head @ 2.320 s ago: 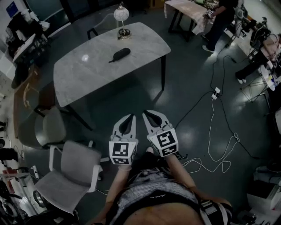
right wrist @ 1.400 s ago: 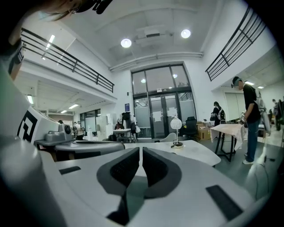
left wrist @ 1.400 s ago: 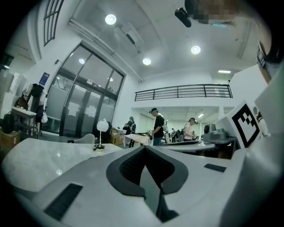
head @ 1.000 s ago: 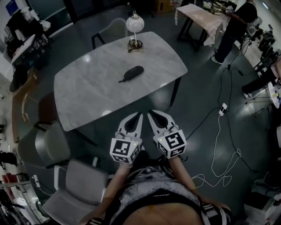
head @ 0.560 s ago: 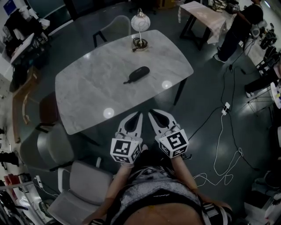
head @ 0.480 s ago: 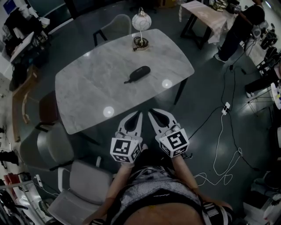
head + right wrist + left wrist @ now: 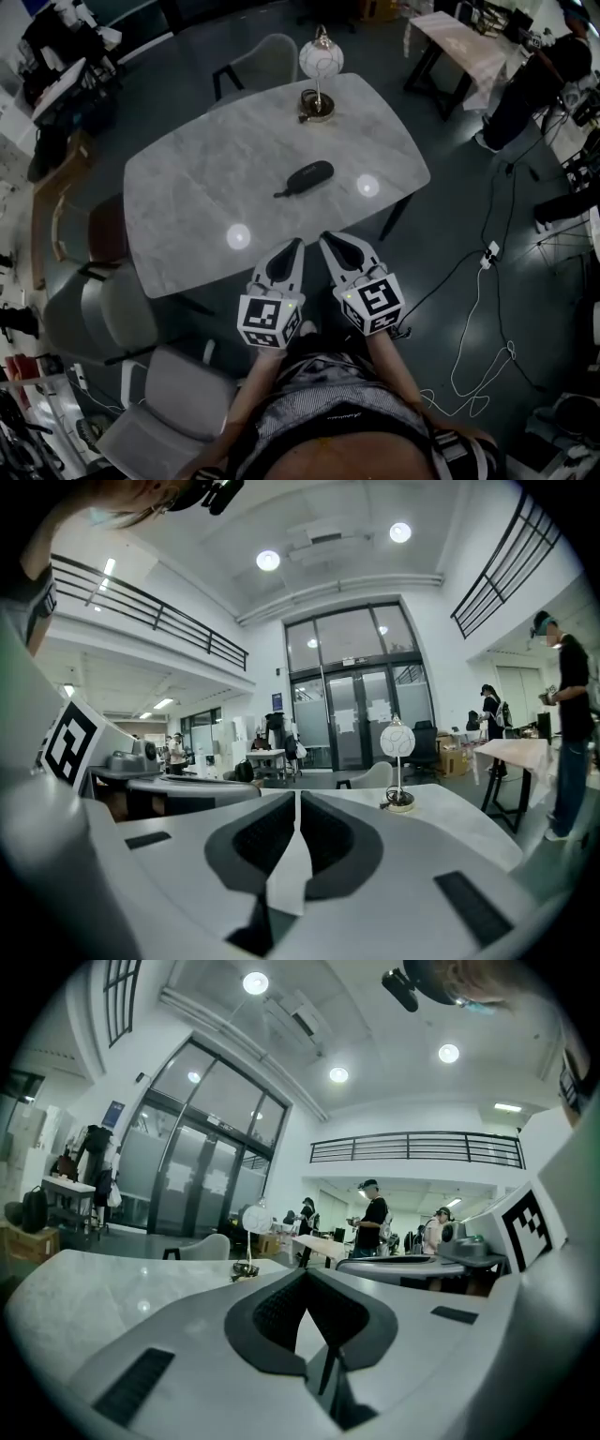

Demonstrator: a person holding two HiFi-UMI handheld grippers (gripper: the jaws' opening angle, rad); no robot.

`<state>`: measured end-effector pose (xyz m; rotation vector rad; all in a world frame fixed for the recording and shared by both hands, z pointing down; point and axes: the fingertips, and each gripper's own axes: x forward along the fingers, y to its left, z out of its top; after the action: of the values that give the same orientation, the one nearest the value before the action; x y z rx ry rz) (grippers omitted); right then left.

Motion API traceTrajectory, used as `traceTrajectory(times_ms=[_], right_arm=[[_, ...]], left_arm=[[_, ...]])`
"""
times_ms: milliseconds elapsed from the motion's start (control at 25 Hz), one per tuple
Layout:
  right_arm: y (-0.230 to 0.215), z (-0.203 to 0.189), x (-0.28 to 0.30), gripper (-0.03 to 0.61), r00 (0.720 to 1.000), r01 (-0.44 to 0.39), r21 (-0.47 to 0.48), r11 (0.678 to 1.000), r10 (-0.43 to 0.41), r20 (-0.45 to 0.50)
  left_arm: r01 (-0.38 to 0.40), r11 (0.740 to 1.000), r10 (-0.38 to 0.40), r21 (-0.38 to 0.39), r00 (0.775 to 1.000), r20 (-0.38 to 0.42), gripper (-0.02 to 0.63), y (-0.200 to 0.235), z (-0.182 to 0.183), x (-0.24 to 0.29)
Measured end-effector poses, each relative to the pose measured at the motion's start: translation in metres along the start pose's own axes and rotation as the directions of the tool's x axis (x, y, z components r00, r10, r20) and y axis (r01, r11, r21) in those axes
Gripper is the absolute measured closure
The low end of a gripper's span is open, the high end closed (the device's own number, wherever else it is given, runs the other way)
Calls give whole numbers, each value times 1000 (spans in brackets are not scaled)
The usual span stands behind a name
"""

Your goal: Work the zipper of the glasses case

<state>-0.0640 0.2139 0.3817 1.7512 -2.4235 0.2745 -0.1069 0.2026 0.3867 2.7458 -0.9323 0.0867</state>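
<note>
The glasses case [image 7: 309,175] is seen lying near the middle of the tabletop [image 7: 187,211], well apart from both grippers. The left gripper [image 7: 295,244] and right gripper [image 7: 327,238] are held side by side at the near edge, their jaws closed together on nothing.

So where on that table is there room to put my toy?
The left half of the table, up to the glasses case, is bare. So is the strip between case and near edge. It's crowded only by the lamp behind the case.
</note>
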Motion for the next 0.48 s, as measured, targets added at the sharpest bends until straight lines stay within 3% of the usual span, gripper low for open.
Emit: traceTrajectory(times_ms=[480], right_arm=[[-68, 31, 64, 509, 990, -142, -23, 990, 142, 7]], left_arm=[[-102, 995, 102, -2, 995, 7, 609, 31, 29, 88]])
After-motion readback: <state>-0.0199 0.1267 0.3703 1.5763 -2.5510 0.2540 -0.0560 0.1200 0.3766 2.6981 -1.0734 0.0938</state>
